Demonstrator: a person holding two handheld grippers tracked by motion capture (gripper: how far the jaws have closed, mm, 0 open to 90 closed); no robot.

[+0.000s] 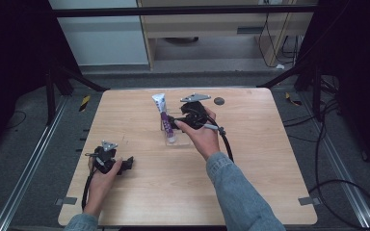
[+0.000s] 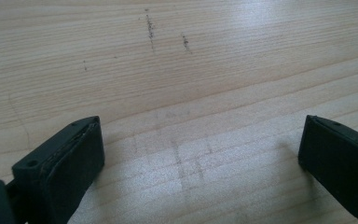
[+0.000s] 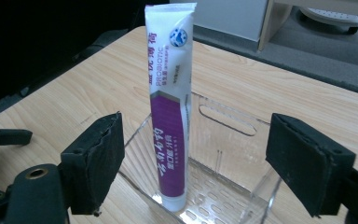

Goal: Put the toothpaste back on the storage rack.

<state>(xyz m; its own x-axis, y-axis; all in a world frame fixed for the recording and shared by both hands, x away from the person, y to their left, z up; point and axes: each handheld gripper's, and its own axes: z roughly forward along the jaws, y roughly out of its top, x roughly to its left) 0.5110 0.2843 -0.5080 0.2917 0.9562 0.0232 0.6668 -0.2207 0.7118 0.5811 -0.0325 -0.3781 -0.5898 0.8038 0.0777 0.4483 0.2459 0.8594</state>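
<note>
Tube: a white and purple toothpaste tube stands cap down in a clear plastic bin, leaning against its near-left wall, top well above the rim.
Bin: see-through, slotted floor, set on the table towards the far middle.
Right gripper: jaws wide apart, one on either side of the tube, not touching it; the bin's near wall stands between jaws and tube.
Left gripper: jaws apart over bare wood, nothing between them, well away at the near left.
Around: a dark round disc lies near the far edge, behind the right hand.
</note>
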